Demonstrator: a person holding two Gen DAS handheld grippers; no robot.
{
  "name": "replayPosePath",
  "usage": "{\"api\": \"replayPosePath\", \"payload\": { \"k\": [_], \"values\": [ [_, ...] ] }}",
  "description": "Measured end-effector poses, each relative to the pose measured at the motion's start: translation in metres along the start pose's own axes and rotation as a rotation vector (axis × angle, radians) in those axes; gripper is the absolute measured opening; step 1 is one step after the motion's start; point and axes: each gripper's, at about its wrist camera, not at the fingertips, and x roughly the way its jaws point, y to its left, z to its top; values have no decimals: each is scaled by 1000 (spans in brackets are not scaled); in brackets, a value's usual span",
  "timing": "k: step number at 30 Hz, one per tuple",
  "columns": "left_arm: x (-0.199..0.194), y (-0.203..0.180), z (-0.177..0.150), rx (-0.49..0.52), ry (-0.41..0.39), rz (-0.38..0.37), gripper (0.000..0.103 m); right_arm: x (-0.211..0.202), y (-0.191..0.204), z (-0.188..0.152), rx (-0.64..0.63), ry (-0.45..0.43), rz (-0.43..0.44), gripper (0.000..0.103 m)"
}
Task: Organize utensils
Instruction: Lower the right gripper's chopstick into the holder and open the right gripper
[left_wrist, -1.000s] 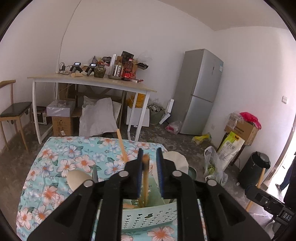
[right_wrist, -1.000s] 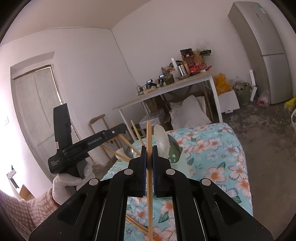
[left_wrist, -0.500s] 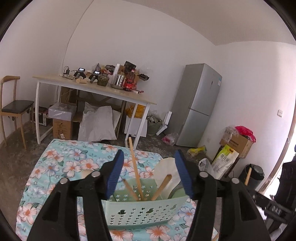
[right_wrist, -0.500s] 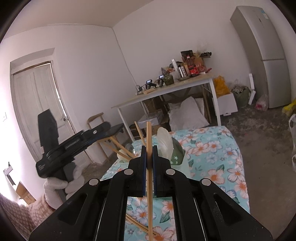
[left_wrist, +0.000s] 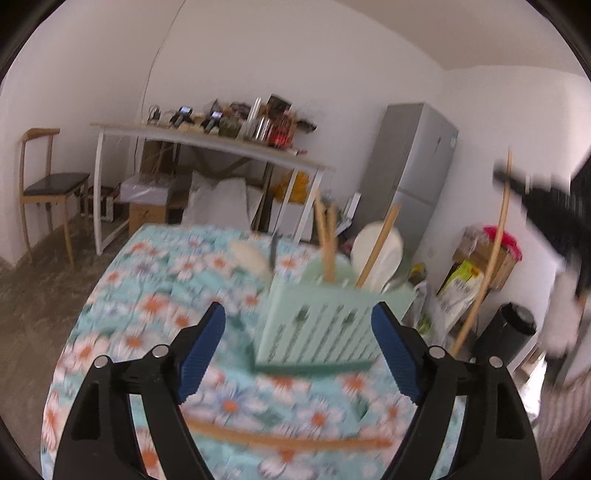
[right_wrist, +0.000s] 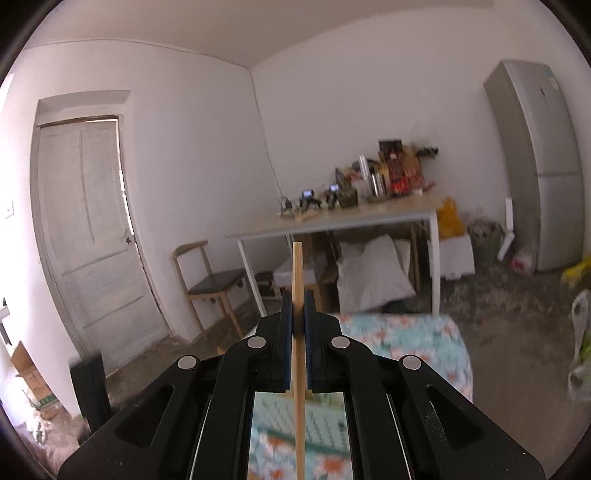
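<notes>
Left gripper (left_wrist: 297, 354): jaws have just been opening and now stand spread and empty, drawn back from the pale green slotted plastic utensil caddy (left_wrist: 321, 325) on the floral tablecloth (left_wrist: 147, 295). Apparently one chopstick was deposited there. Right gripper (right_wrist: 297, 325): pinching a wooden chopstick (right_wrist: 297, 280), lifted, awaiting insertion.

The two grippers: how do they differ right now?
The left gripper stands with its jaws wide apart, having just been opening, and nothing between them; the right gripper is shut on a chopstick. The left faces the green utensil holder; the right is raised toward the room. Both are black with blue pads.
</notes>
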Motion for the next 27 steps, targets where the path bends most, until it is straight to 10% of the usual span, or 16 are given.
{"api": "replayPosePath", "payload": {
  "k": [14,27],
  "values": [
    [6,26,-34,-21,47,20,79,78,11,49,-119,-95,15,4],
    [14,41,-37,-41,53,34,79,133,-3,-22,-146,122,-41,4]
  ]
}}
